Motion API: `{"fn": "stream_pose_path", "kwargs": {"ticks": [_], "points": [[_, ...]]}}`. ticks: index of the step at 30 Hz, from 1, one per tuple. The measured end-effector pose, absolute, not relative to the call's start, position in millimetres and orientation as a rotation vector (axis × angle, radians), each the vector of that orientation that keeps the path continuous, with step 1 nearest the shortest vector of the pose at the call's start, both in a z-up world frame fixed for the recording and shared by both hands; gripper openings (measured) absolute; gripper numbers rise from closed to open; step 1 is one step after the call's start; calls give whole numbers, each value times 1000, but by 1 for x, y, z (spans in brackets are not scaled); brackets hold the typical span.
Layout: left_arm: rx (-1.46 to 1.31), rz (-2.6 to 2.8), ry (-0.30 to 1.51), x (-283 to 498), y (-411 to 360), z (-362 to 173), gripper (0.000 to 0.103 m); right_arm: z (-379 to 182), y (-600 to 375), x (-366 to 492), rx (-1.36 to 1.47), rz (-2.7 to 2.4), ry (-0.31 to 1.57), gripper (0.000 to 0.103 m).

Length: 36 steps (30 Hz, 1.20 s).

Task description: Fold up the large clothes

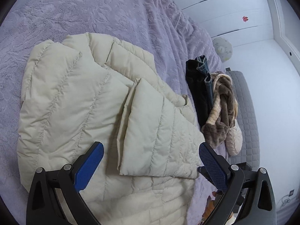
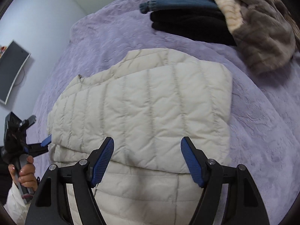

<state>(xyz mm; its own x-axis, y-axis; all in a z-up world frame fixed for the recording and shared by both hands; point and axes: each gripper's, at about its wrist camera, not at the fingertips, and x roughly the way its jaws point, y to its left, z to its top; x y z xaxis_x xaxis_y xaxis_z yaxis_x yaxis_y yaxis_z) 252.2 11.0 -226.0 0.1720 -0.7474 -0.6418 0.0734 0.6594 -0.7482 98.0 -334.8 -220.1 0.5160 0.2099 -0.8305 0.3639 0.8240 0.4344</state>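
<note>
A cream quilted puffer jacket point(image 1: 78, 101) lies on the purple bedspread point(image 1: 93, 9), with a sleeve folded across its body point(image 1: 155, 131). In the right wrist view the jacket point(image 2: 150, 108) lies folded over itself in layers. My left gripper point(image 1: 151, 150) is open and empty, hovering just above the folded sleeve. My right gripper point(image 2: 147, 148) is open and empty above the jacket's near fold. The left gripper also shows in the right wrist view point(image 2: 45, 142) at the jacket's left edge, held by a hand.
A stack of folded dark clothes point(image 1: 198, 86) and a brown and cream fleece point(image 1: 223, 108) lie at the bed's far side, also in the right wrist view point(image 2: 187, 18). A grey quilted headboard point(image 1: 245, 116), white wall and a wall screen point(image 2: 11, 71) surround the bed.
</note>
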Motion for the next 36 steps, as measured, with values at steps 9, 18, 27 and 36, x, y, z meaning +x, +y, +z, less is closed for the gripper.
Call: {"fn": "stream_pose_path", "kwargs": {"ticks": [9, 18, 27, 36], "points": [[-460, -578, 1336, 255, -16, -234, 42, -229, -344, 96, 646, -106, 1044, 77], [-400, -518, 1302, 221, -2, -231, 17, -229, -346, 92, 641, -100, 1052, 77], [-363, -475, 1313, 206, 4, -241, 17, -224, -347, 86, 619, -118, 1045, 77], [-335, -452, 1315, 200, 5, -247, 17, -223, -357, 101, 589, -131, 1035, 31]]}}
